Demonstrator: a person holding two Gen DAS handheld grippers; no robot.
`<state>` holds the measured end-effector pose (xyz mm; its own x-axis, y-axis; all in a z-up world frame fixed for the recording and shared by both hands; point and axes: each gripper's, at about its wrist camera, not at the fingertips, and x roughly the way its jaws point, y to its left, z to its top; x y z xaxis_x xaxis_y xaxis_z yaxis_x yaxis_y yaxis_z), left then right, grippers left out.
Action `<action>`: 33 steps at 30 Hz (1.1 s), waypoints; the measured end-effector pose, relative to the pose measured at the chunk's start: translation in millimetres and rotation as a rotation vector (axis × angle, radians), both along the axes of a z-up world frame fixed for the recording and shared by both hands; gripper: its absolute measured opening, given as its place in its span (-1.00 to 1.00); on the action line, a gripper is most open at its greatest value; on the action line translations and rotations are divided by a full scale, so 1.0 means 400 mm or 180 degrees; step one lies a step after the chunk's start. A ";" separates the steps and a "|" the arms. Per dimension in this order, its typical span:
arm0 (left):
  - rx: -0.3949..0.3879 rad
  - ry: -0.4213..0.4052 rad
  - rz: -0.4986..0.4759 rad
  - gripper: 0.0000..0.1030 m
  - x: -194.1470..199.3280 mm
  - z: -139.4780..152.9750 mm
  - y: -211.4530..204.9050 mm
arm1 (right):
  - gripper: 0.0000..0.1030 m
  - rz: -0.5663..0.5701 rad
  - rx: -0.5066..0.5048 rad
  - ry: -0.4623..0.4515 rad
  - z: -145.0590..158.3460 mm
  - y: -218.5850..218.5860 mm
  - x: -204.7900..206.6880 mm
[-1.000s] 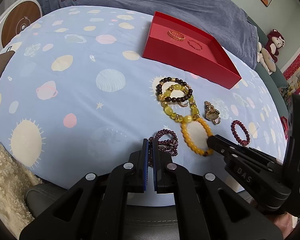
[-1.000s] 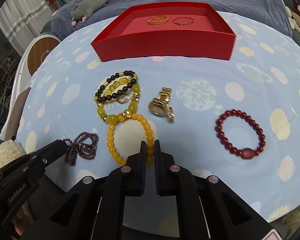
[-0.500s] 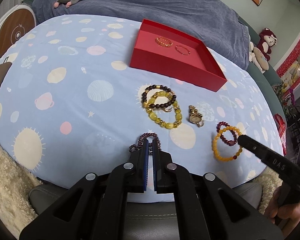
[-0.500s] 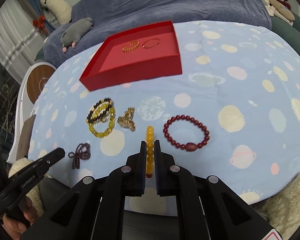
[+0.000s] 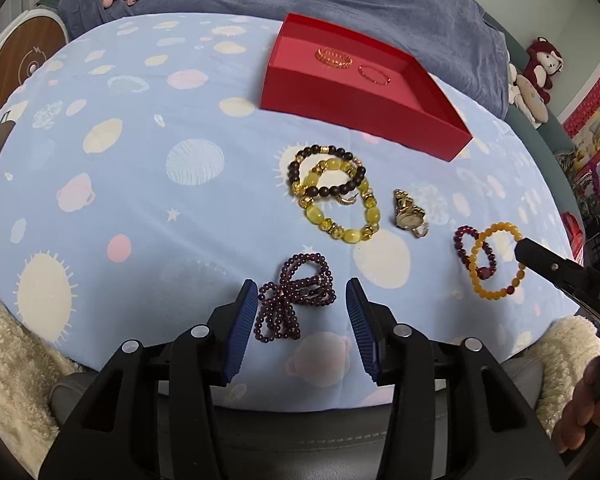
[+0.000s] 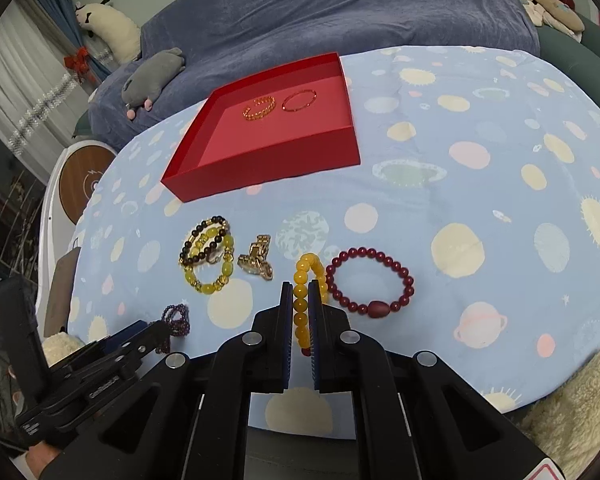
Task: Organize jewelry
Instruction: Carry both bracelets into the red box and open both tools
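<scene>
Two thin bangles point(image 6: 280, 102) lie in one red tray point(image 6: 260, 168), five bracelets and apparently one watch point(image 6: 256, 262) outside it, as the right gripper point(image 6: 301, 292) clamps the amber bracelet point(image 6: 305, 292) and the left gripper point(image 5: 302, 298) gapes around the purple bracelet point(image 5: 296, 294).

Left black two-finger gripper point(image 5: 302, 312) – blue-padded jaws spread wide, low over the cloth, nothing between them. Right black two-finger gripper point(image 6: 301, 312) – jaws closed on an amber-yellow bead bracelet point(image 6: 306, 296), holding it lifted, loop upright.
</scene>
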<state>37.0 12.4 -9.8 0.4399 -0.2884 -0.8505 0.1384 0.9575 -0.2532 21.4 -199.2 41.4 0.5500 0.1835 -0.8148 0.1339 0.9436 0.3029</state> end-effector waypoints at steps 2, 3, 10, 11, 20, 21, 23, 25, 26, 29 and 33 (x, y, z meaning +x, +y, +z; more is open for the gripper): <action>0.0007 0.0044 0.0006 -0.17 0.014 -0.017 -0.005 | -0.87 0.0011 0.0008 0.0010 -0.003 0.005 0.001; 0.0015 0.0060 0.0013 -0.21 0.018 -0.022 -0.005 | -0.87 0.0017 0.0007 0.0011 -0.003 0.007 0.002; -0.0085 0.0085 -0.0025 -0.83 0.027 -0.026 -0.003 | -0.87 0.0034 0.0023 0.0017 -0.007 0.014 0.004; -0.0112 0.0085 -0.0025 -0.85 0.026 -0.023 -0.001 | -0.87 0.0035 0.0027 0.0016 -0.007 0.015 0.003; -0.0412 0.0011 0.0014 -0.85 0.038 0.066 0.006 | -0.87 0.0053 0.0089 -0.0123 0.041 0.011 0.023; -0.0432 -0.0022 -0.0001 -0.85 0.048 0.082 0.002 | -0.87 0.0060 0.0093 -0.0162 0.054 0.008 0.035; -0.0472 -0.0108 -0.0019 -0.85 0.077 0.120 -0.010 | -0.87 0.0077 0.0098 -0.0222 0.076 0.002 0.062; -0.0515 -0.0179 -0.0043 -0.85 0.120 0.154 -0.025 | -0.87 0.0086 0.0098 -0.0302 0.101 -0.007 0.103; -0.0539 -0.0213 -0.0049 -0.85 0.146 0.170 -0.033 | -0.87 0.0088 0.0105 -0.0339 0.112 -0.012 0.124; -0.0626 -0.0310 -0.0052 -0.85 0.229 0.208 -0.057 | -0.87 0.0087 0.0150 -0.0440 0.143 -0.028 0.203; -0.0610 -0.0455 -0.0072 -0.85 0.357 0.236 -0.099 | -0.87 0.0119 0.0132 -0.0500 0.157 -0.035 0.335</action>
<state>179.7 -27.0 84.7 0.5434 -0.4498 -0.7087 0.2069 0.8900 -0.4063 155.6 -213.2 104.0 0.6621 0.2381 -0.7106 0.0468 0.9332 0.3562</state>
